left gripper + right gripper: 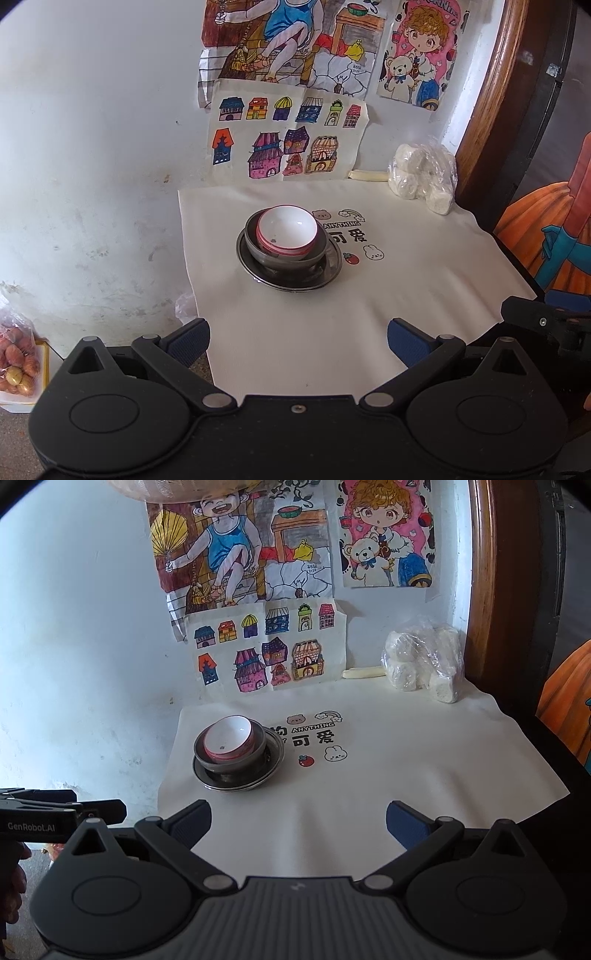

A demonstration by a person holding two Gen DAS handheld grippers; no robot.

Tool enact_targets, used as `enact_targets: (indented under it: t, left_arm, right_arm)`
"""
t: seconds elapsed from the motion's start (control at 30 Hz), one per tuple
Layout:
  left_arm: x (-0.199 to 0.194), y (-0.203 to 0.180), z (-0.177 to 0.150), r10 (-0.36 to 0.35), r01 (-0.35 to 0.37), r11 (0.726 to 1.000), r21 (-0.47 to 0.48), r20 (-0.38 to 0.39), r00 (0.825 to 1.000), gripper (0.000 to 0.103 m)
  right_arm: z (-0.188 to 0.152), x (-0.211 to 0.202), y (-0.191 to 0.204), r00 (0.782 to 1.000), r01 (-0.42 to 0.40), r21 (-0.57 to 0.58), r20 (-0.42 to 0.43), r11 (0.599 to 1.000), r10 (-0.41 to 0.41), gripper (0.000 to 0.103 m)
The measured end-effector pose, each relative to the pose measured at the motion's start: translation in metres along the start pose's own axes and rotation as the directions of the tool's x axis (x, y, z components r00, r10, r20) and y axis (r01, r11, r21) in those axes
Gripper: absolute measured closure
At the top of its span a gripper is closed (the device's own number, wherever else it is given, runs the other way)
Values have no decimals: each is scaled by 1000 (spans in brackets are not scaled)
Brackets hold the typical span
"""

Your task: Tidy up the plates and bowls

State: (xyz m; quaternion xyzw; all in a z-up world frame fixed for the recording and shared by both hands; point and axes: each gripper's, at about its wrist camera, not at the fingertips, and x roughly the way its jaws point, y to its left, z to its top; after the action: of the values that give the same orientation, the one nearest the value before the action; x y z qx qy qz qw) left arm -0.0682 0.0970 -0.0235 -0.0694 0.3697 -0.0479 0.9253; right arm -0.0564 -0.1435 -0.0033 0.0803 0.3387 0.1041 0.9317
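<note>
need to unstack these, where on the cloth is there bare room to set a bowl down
Bare cloth lies between the dish stack and both open grippers, and right of the strawberry print. The back right corner is crowded by the bagged buns.

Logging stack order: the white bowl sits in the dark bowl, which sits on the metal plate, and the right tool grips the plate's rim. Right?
Not quite. The stacking is right: white bowl in dark bowl on metal plate. But the right tool is open and well short of the plate, as the right wrist view shows.
</note>
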Motion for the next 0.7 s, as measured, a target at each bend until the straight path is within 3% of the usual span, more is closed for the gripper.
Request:
enact_targets:
  t: [0.7]
  left_arm:
    - [7, 3, 3, -1, 1, 1000, -2, -13, 1000, 1]
  right_arm:
    - [3, 8, 2, 1000, 0, -10, -12, 1000, 0, 0]
